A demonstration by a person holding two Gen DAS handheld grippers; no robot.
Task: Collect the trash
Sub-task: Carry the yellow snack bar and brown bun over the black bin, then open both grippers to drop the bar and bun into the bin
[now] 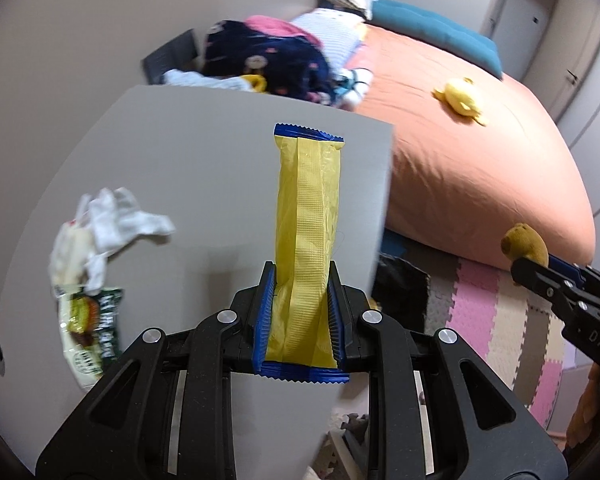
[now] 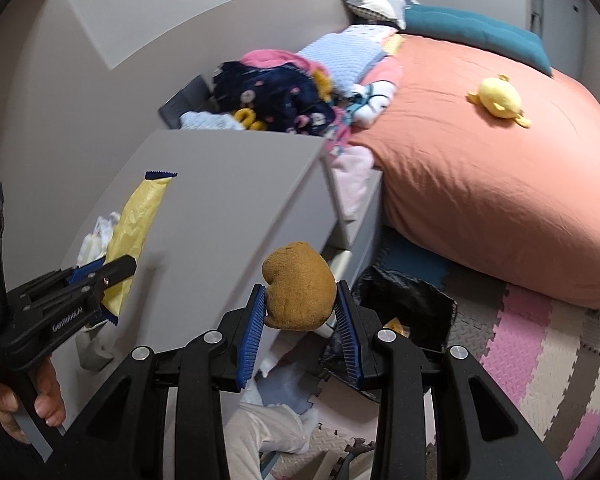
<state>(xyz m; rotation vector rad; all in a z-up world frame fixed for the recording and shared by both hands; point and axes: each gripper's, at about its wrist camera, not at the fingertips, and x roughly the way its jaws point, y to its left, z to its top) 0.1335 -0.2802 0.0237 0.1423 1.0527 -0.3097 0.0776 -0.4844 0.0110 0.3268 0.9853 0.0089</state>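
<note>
While my left gripper clamps a yellow wrapper above the grey table, my right gripper grips a brown plush lump over the black bag; crumpled trash sits table-left.

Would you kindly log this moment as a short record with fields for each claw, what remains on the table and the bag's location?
left claw: shut on yellow wrapper
right claw: shut on brown lump
still on table: crumpled tissue, green packet
black bag: open on floor beside bed
</note>
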